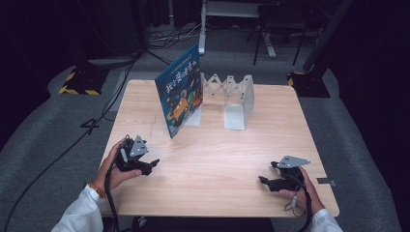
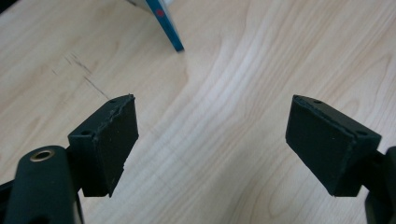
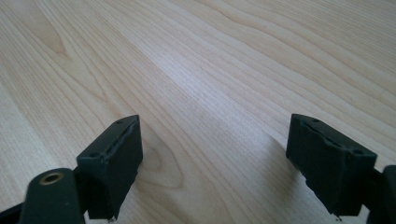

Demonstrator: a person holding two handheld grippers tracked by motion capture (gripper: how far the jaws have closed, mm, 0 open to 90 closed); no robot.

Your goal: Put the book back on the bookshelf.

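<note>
left gripper [image 1: 151, 164]: jaws wide apart, nothing between them; bare wood between the pads [image 2: 114, 140] in its own view.
left gripper place: low over the table [image 1: 208, 159], on the near side of the book [image 1: 180, 94], well apart from it; tips aimed inward toward the table's middle.
left hand [image 1: 113, 166]: wrapped round the gripper body from outside, white sleeve entering from the near edge, grey plate on top tilted.
right gripper [image 1: 263, 181]: jaws likewise spread and empty; plain tabletop ahead of the pads [image 3: 116, 161].
right gripper place: far to the right of the book and nearer the front edge, tips aimed toward the left gripper.
right hand [image 1: 302, 186]: holding from behind, wrist low near the table edge.
book: standing tilted, leaning against the left end of the rack [image 1: 232, 96]; near lower corner [image 2: 176, 44] resting on the wood at the top of the left gripper view.
rack: white, zigzag, just right of the book, otherwise empty.
progress: judged finished or close to it, book already propped at the rack, neither gripper touching it.
left to do: likely nothing beyond perhaps straightening the book's lean.
</note>
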